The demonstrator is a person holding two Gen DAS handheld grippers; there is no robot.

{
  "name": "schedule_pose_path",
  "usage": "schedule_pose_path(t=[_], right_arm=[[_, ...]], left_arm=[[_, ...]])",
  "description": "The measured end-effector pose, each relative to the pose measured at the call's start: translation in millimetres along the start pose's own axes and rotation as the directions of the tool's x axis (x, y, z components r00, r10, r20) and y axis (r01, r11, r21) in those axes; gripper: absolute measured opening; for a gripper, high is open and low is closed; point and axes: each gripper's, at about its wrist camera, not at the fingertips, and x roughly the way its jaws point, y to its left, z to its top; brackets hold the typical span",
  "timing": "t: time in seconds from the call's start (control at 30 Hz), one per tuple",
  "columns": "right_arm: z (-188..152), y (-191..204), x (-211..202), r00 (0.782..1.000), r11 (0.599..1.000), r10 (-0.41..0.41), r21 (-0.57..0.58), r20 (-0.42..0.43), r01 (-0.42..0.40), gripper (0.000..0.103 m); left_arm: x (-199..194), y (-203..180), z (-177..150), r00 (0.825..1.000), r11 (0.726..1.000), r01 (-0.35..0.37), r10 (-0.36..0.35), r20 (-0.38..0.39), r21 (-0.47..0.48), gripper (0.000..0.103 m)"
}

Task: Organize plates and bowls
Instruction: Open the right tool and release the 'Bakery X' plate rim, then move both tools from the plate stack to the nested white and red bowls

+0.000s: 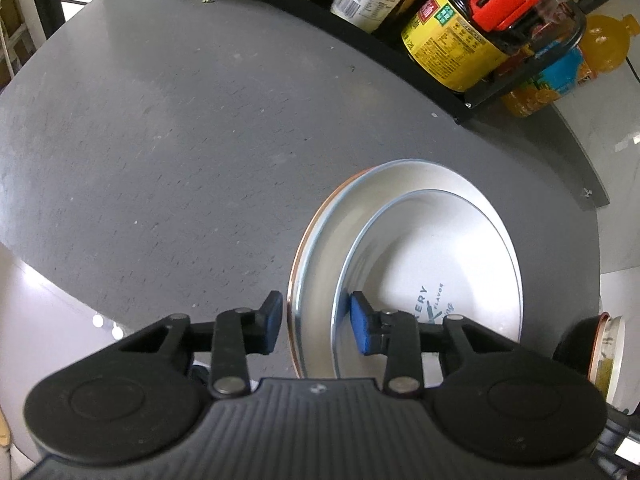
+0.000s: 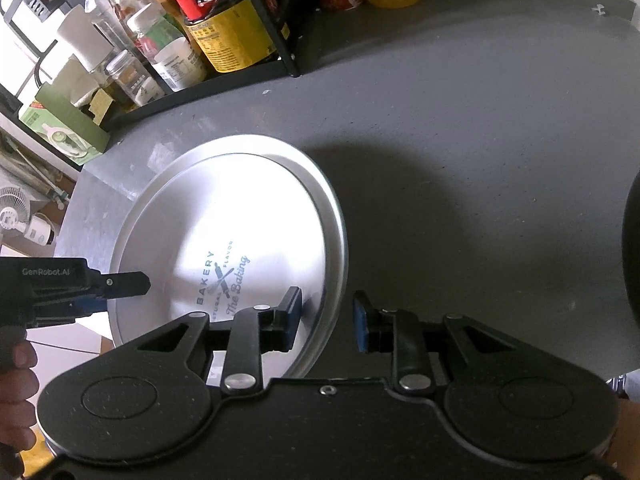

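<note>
**A:** Left wrist view. What step is shown?

**B:** Stacking. A smaller white plate [image 1: 436, 264] with printed lettering lies inside a larger white plate [image 1: 320, 280], and a copper-coloured rim beneath suggests a third dish under them. The stack sits on the grey bench [image 1: 160, 140], near its edge. The left gripper [image 1: 316, 320] has its jaws apart, straddling the near rims: one pad outside the stack, the other over the inner plate. It grips nothing that can be seen.

**A:** And what is obscured?

**B:** The gripper body covers the stack's near edge, so contact between pad and plate cannot be judged. At far right, a dish with a copper rim [image 1: 608, 356] is cut off by the frame.

**A:** Right wrist view?

**B:** The same lettered plate [image 2: 224, 248] rests within the larger one. The right gripper [image 2: 326, 320] also has its jaws apart, bridging the stack's right rim without closing on it. The left gripper [image 2: 100, 288] reaches the opposite rim.

**A:** The next move?

**B:** Probably either closing on the rims to shift the stack, or withdrawing to fetch another dish; squaring the plates seems worthwhile first, since the inner one sits off-centre.

**A:** Anything unclear?

**B:** A dark rounded object [image 2: 632, 248] at the right edge is unidentifiable, and glare washes out the plate's upper surface.
</note>
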Motion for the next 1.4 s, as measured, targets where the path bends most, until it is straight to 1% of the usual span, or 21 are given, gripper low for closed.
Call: schedule_pose_path(t=[0.17,0.2,0.33,0.4,0.57,0.63,0.67,0.73,0.8,0.87,0.9,1.0,1.13,1.23,1.4], right_arm=[[1,0,-7,1.0,1.0,-0.011,0.021,-0.001,0.011,0.027],[2,-2,-11,1.0,1.0,-0.002,0.03,0.008,0.002,0.03],[4,-9,-19,0.999,0.999,-0.011,0.051,0.03,0.01,0.03],[3,-14,-21,0.999,0.997,-0.014,0.07,0.032,0.012,0.033],[-1,-15,-23,0.999,0.995,-0.02,0.098,0.038,0.017,0.034],[-3,-11,-23,0.999,0.996,-0.031,0.084,0.038,0.028,0.034],[-4,-9,-23,0.999,0.996,-0.036,0.08,0.036,0.033,0.033],[-5,-6,-20,0.999,0.996,-0.037,0.08,0.031,0.034,0.033],[-7,-4,-16,0.999,0.997,-0.035,0.077,0.028,0.032,0.033],[-8,-3,-13,0.999,0.997,-0.032,0.078,0.029,0.029,0.031],[-9,-2,-12,0.999,0.997,-0.027,0.079,0.031,0.025,0.028],[-9,0,-10,0.999,0.996,-0.017,0.084,0.029,0.015,0.025],[-8,5,-7,0.999,0.997,-0.026,0.071,0.021,0.024,0.024],[-7,7,-6,0.999,0.997,-0.038,0.062,0.017,0.037,0.024],[-6,3,-5,1.0,0.998,-0.018,0.065,0.01,0.018,0.024]], left_arm=[[-7,-6,-1,0.999,0.998,-0.036,0.035,0.016,0.045,0.036],[-9,-6,0,0.999,0.998,-0.033,0.032,0.025,0.05,0.038],[-13,-10,0,1.0,0.997,-0.023,0.021,0.022,0.072,0.039],[-14,-12,0,1.0,0.996,-0.025,0.023,0.022,0.081,0.04],[-5,-13,0,0.999,0.994,-0.039,0.038,0.01,0.106,0.04],[-4,-10,0,0.999,0.994,-0.048,0.047,0.009,0.094,0.038],[-4,-7,0,1.0,0.996,-0.029,0.028,0.005,0.084,0.035],[-4,-3,0,1.0,0.997,-0.007,0.007,0.002,0.076,0.033],[-5,-2,0,1.0,0.997,0.012,-0.012,0.003,0.078,0.029],[-5,-2,-1,1.0,0.997,0.014,-0.015,0.006,0.081,0.029],[-5,-2,-2,1.0,0.997,0.017,-0.018,0.007,0.08,0.029],[-6,2,-1,1.0,0.997,0.028,-0.028,0.009,0.067,0.027],[-7,5,1,0.999,0.998,0.038,-0.039,0.011,0.045,0.024],[-7,6,2,0.999,0.998,0.043,-0.044,0.011,0.039,0.024],[-7,6,2,0.999,0.999,0.04,-0.04,0.009,0.033,0.025]])
